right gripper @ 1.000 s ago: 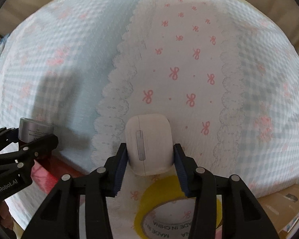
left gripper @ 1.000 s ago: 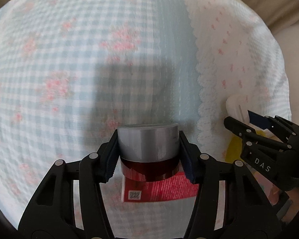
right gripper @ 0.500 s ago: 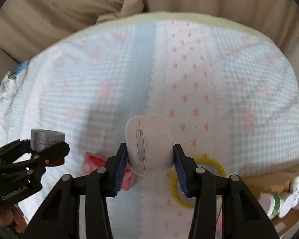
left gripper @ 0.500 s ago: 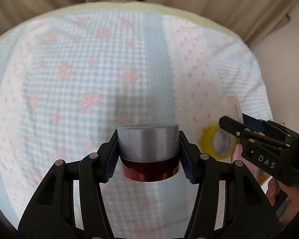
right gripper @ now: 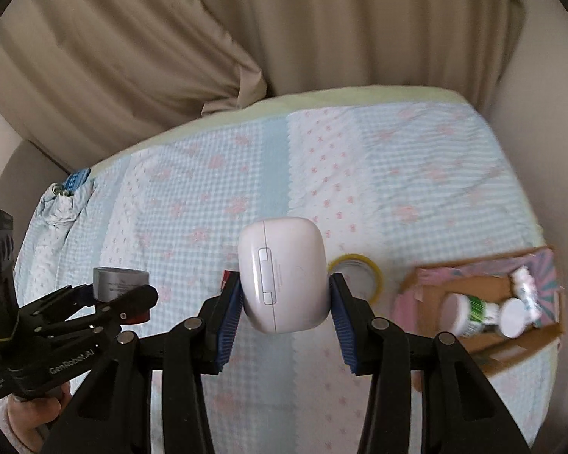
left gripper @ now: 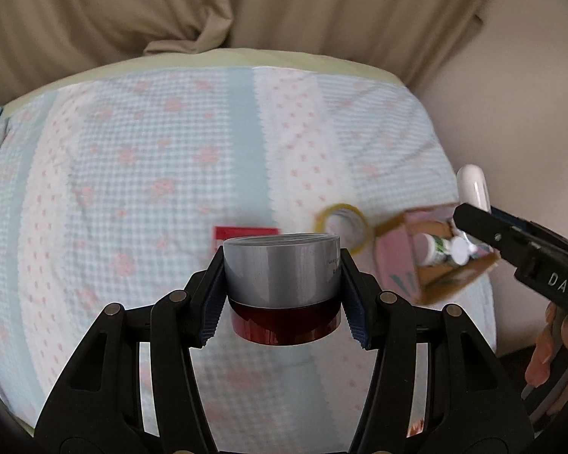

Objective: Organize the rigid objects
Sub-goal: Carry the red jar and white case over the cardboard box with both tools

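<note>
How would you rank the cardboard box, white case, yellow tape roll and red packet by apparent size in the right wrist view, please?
1. cardboard box
2. white case, enlarged by nearness
3. yellow tape roll
4. red packet, mostly hidden, so unsure

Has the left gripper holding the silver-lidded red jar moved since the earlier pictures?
Yes. The left gripper has risen away from the gingham bedspread: the flat red box, once right beneath the silver-lidded red jar, now lies small and far below.

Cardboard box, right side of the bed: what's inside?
The cardboard box holds a white-capped bottle with a green label, a second white-capped container and a white item at the far end. The near wall and those items cover the box floor.
</note>
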Motion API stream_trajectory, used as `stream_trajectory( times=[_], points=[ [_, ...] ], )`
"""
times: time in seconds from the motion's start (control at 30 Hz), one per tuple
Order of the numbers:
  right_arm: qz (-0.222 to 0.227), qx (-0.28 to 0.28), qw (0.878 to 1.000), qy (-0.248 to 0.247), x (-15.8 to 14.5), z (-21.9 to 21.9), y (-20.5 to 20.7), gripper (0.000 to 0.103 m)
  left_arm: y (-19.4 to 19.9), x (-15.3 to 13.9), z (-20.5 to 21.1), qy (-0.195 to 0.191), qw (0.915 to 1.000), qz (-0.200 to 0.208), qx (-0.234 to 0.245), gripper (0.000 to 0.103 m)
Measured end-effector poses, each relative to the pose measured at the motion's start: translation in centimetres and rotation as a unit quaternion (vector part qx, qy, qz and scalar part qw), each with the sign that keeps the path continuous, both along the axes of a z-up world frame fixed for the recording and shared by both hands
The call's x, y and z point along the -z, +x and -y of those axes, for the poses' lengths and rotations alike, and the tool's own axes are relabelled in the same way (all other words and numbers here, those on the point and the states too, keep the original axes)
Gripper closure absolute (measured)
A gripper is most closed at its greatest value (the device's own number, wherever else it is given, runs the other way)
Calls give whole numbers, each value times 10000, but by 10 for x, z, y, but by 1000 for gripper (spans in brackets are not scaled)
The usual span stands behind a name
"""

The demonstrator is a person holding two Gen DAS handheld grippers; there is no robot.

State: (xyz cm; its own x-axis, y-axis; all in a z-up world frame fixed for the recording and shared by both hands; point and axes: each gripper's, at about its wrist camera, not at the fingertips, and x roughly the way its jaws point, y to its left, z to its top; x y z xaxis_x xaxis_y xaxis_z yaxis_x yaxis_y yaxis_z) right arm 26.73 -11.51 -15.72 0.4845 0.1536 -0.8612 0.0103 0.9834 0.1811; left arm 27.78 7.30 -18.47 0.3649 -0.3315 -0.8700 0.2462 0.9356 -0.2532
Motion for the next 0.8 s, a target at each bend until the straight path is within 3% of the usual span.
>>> stream_trajectory(
  times=[0.37,0.6,0.8],
  points=[
    [73,332,9994,-3,-40,122,-72,61,-65,-34,120,-209,9996,55,202,52],
    [-124,376,9991,-139,-30,204,-85,61,-77,-3,213,-131,9986,-277,426,52],
    [-508,481,9975,-50,6,265,-74,61,-74,44,272,24,9962,-695,524,52]
  ],
)
